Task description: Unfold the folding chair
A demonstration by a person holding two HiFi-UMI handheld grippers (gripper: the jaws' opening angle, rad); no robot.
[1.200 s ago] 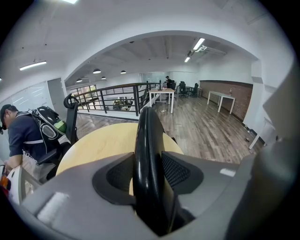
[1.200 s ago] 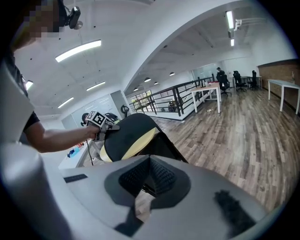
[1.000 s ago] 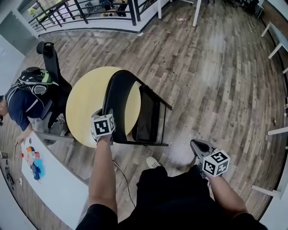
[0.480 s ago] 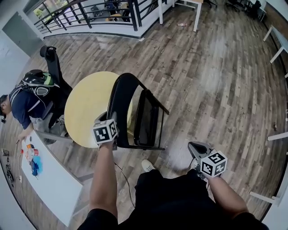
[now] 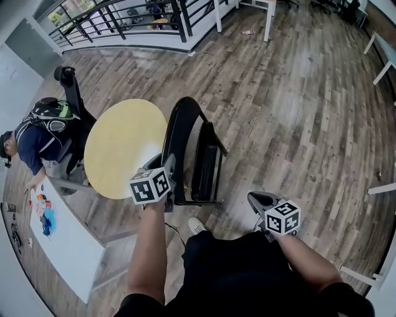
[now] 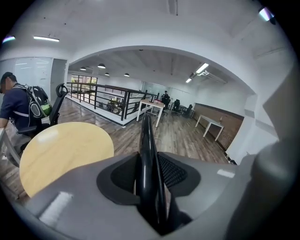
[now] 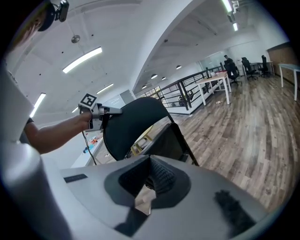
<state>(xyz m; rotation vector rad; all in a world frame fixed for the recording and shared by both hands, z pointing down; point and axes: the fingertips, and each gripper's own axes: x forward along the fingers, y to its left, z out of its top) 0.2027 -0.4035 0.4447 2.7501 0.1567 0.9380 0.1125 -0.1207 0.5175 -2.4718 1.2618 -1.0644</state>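
The black folding chair (image 5: 204, 155) stands folded and nearly edge-on on the wooden floor, just right of the round yellow table (image 5: 120, 148). My left gripper (image 5: 168, 164) grips the top of its curved back frame. In the left gripper view the black tube (image 6: 146, 154) fills the gap between the jaws, which are closing on it. My right gripper (image 5: 253, 198) hangs low at the right, shut and empty, a short way from the chair's seat side. From the right gripper (image 7: 150, 180) view the chair's backrest (image 7: 136, 124) shows ahead, with the left gripper (image 7: 101, 110) on its top left.
A person with a backpack (image 5: 34, 139) bends over a white table (image 5: 62, 235) at the left, beside an office chair (image 5: 68, 80). A black railing (image 5: 124, 15) runs along the far side. White desks stand at the right edge. My own shoe (image 5: 197, 224) is near the chair's feet.
The left gripper has moved right and toward me, and the chair came with it, off the round table's edge and turned more edge-on. The right gripper shifted a little left.
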